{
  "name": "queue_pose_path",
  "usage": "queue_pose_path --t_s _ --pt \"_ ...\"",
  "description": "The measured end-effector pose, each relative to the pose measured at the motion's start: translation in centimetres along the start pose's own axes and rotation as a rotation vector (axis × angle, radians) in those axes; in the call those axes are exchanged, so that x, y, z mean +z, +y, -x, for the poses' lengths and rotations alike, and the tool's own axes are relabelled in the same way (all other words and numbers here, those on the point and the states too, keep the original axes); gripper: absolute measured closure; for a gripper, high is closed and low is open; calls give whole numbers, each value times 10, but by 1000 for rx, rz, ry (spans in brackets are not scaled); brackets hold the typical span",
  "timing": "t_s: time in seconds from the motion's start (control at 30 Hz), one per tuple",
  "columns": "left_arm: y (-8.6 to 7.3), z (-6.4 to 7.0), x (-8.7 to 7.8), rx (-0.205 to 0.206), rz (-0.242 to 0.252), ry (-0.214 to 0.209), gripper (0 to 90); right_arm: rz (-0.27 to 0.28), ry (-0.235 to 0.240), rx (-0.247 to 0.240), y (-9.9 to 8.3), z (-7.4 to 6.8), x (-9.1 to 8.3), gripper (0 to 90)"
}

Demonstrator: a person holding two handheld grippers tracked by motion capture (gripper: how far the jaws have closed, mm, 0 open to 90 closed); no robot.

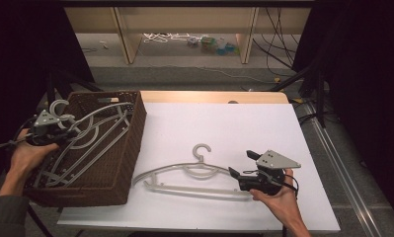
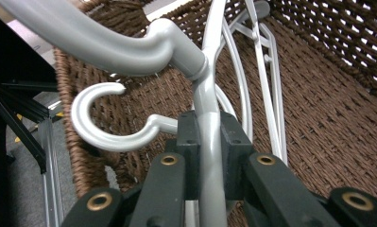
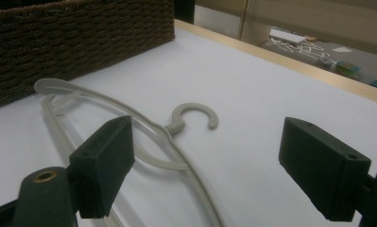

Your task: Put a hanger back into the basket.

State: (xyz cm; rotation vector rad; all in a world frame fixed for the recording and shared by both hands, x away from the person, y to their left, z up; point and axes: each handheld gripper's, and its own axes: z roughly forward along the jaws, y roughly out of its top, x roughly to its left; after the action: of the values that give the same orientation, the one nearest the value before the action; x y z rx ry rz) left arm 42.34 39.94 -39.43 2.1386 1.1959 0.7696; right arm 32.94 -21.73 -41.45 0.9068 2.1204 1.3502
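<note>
Now left gripper (image 2: 209, 156) clamps hanger (image 2: 209, 94) over basket (image 1: 135, 128); right gripper (image 3: 214, 170) agape beside table hanger (image 3: 176, 125).

Right tongs (image 3: 205, 165) spread wide, grey hanger (image 3: 176, 137) on table, wicker basket (image 3: 82, 38) beyond

The basket (image 1: 110, 163) is woven from dark brown wicker-like strands, and a rough, ribbed, matt weave is shown on its walls. The hanger held in the basket (image 2: 209, 156) is made of pale grey plastic, smooth and slightly glossy, with soft highlights along its neck. The hanger on the table (image 3: 176, 142) is of a similar light plastic, seen as smoother and more matt. The table top (image 1: 234, 128) is covered by a white, matt, even surface, edged at the far side with light wood. The gripper pads (image 3: 103, 161) are formed of black matt plastic, with brass-coloured rivets set in.
</note>
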Motion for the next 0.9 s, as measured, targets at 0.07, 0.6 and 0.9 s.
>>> queue_pose_path --t_s 0.07,0.6,0.9 --pt "1 3 4 9 -14 -1 809 7 1 3 0 0 1 199" --pt "-5 1 5 -180 21 110 519 1 6 2 0 -1 0 199" --pt "6 20 -31 -298 228 140 392 -23 -5 2 1 -1 -2 198"
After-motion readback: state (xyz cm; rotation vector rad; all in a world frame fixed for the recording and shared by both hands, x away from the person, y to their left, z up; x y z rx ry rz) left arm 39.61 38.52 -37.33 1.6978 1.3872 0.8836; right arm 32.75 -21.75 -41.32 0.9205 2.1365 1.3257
